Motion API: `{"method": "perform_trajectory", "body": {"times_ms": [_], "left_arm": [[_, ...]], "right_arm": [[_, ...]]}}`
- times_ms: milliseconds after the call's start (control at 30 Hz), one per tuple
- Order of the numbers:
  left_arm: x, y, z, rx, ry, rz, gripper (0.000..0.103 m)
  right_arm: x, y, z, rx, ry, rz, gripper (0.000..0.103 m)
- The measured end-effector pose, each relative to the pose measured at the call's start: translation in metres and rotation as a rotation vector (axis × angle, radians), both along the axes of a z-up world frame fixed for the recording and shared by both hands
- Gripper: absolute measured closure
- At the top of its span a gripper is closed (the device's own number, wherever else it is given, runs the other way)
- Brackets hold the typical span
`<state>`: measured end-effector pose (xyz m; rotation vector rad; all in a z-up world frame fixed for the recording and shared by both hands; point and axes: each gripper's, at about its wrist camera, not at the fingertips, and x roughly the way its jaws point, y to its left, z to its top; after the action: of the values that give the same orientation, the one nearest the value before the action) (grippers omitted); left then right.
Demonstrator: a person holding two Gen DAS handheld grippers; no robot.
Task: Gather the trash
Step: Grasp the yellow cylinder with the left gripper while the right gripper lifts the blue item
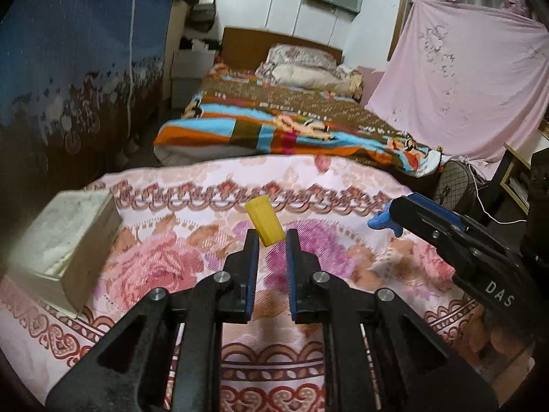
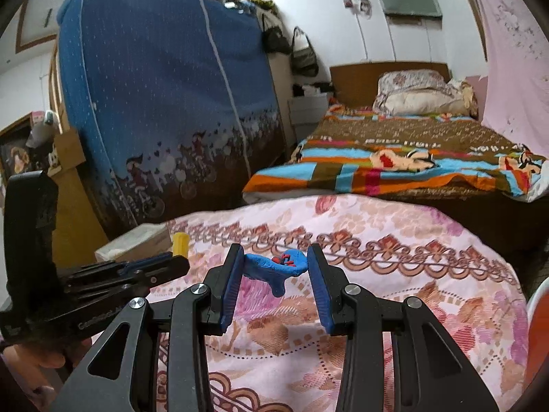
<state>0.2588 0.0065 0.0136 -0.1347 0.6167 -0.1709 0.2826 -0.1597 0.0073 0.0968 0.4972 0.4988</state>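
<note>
Clenched the left tongs [image 1: 271,240] on a small yellow piece [image 1: 264,220], pinched only by its lower end at the very tips, tilted, lifted above the tabletop [image 1: 164,261] with its flowered cloth. Clenched the right tongs [image 2: 274,257] on a crumpled blue scrap [image 2: 274,267] with some red bits in its hollow, caught by its two ends between the pads, with one lobe hanging down. Held both pieces of trash in the air, well apart from each other, the yellow one nearer to the pale open box [image 1: 65,240] at the left side of the tabletop. Judged that box to be the probable place for the trash, without being sure of it.

Judged the weak point to be the yellow grip. Having so little of the piece between the tips, could easily lose it by a quick swing or a small relaxing of the squeeze, and then see it roll on the soft cloth, maybe off the edge to the floor. Could also spill the red bits out of the blue scrap by tilting the right tongs too much on the way. Could bump the two tools together by bringing both to the box at once, being already rather near at the tips. Could miss the box by releasing too high or too early. Better to go slowly, one side after the other.
</note>
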Motion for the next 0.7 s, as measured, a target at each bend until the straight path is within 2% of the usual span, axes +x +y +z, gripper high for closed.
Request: {"method": "perform_trajectory", "body": {"times_ms": [233, 367, 700], "left_arm": [[-0.018, -0.013, 0.020, 0.023, -0.124, -0.020, 0.103], [-0.031, -0.022, 0.033, 0.036, -0.208, -0.041, 0.103], [-0.062, -0.056, 0.066, 0.073, -0.394, -0.141, 0.103]], "right_arm": [[-0.018, -0.014, 0.016, 0.047, -0.111, -0.042, 0.067], [-0.034, -0.023, 0.029, 0.043, -0.207, -0.080, 0.067], [-0.081, -0.060, 0.055, 0.039, -0.418, -0.209, 0.067]]}}
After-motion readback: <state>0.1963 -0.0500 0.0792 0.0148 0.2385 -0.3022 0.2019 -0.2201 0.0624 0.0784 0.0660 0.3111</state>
